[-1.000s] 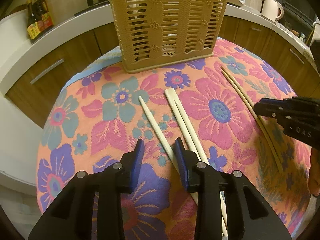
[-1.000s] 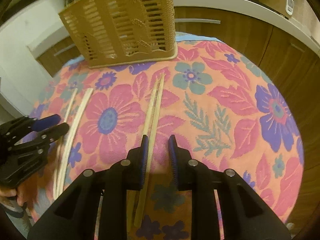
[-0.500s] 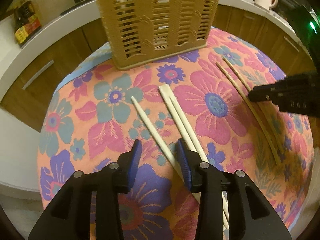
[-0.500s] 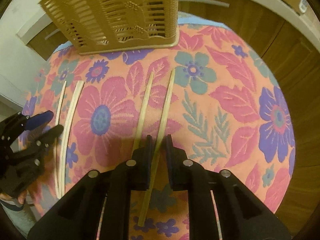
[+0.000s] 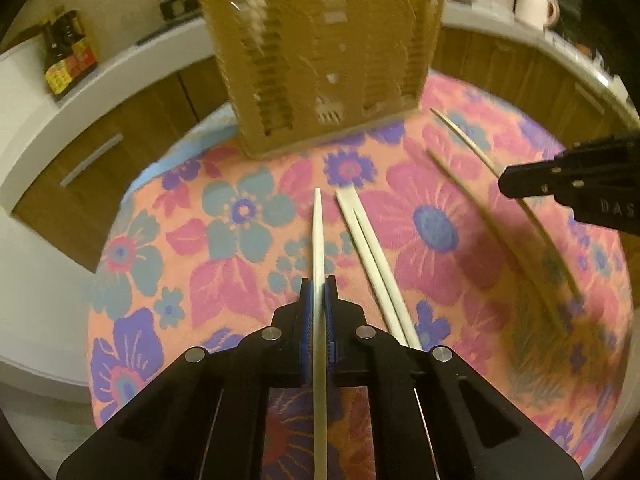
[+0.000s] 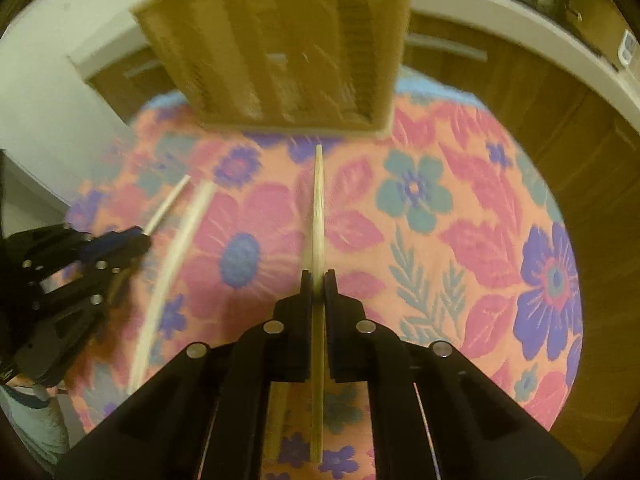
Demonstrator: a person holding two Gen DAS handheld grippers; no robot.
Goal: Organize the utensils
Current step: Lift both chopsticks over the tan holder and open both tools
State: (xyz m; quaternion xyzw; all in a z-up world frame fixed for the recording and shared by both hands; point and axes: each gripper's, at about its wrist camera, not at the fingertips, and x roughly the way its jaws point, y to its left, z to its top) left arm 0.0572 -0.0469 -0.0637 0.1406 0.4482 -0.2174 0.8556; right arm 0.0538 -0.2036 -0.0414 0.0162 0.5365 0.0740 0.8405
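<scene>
My left gripper (image 5: 319,292) is shut on a white chopstick (image 5: 318,240) that points toward the tan slotted utensil basket (image 5: 320,60). A pair of white chopsticks (image 5: 372,264) lies just to its right on the floral cloth. My right gripper (image 6: 319,286) is shut on a tan wooden chopstick (image 6: 318,208) aimed at the basket (image 6: 280,48). A second wooden chopstick (image 5: 472,208) lies on the cloth under the right gripper (image 5: 520,184). The left gripper (image 6: 120,244) shows at the left of the right wrist view.
The round table has a floral cloth (image 5: 224,248) and drops off on all sides. Wooden cabinets and a white counter ring it, with sauce bottles (image 5: 66,60) at the far left and a white mug (image 5: 534,2) at the far right.
Both grippers have shut, each on a chopstick. Each held chopstick has swung to point straight ahead at the basket, and both grippers have moved closer to the basket.
</scene>
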